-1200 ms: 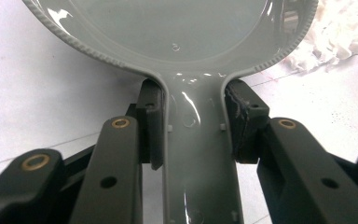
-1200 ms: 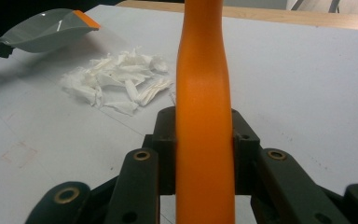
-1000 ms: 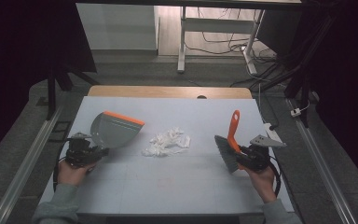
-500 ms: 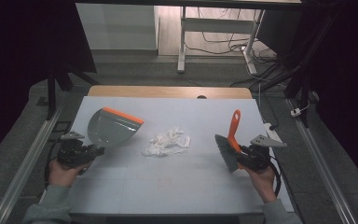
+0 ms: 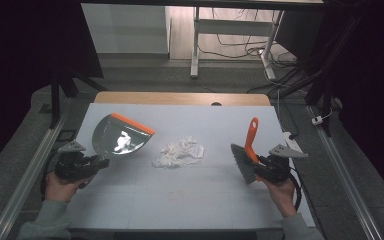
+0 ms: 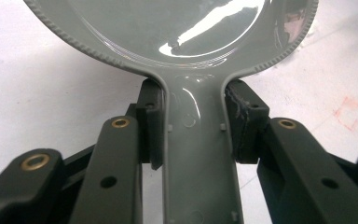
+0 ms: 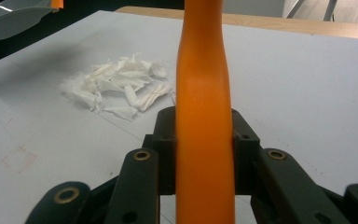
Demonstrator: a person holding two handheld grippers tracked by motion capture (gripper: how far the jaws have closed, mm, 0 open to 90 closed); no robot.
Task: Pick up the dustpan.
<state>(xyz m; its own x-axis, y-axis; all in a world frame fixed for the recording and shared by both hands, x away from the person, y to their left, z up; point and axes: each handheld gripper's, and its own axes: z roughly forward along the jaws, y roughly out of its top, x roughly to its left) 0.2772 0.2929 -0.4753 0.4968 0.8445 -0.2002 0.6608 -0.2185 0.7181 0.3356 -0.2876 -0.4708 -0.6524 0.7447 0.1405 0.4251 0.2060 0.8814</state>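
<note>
- The paper scraps [image 5: 179, 152] lie in a loose white heap near the middle of the table [image 5: 190, 200], between the two tools and touching neither.
- The dustpan [image 5: 121, 135] is grey with an orange front edge; it is held tilted up at the left, its mouth toward the scraps.
- The left gripper [image 5: 80, 165] has its jaws clamped on the dustpan's handle, a pad pressed to each side of it in the left gripper view.
- The brush [image 5: 247, 152] has an orange handle standing up and grey bristles low at its left, to the right of the scraps.
- The right gripper [image 5: 272, 167] has its jaws clamped on the brush's handle.
- The table top is pale grey-white, with a wooden strip along its far edge.
- Metal rails run down both sides of the table.
- Behind is a dark room; a white table frame [image 5: 196, 45] stands on the floor among loose cables [image 5: 250, 47].
- Since the earlier frames the dustpan has been lifted and drawn left, away from the scraps.
- The brush, the right gripper and the scraps lie as before.
</note>
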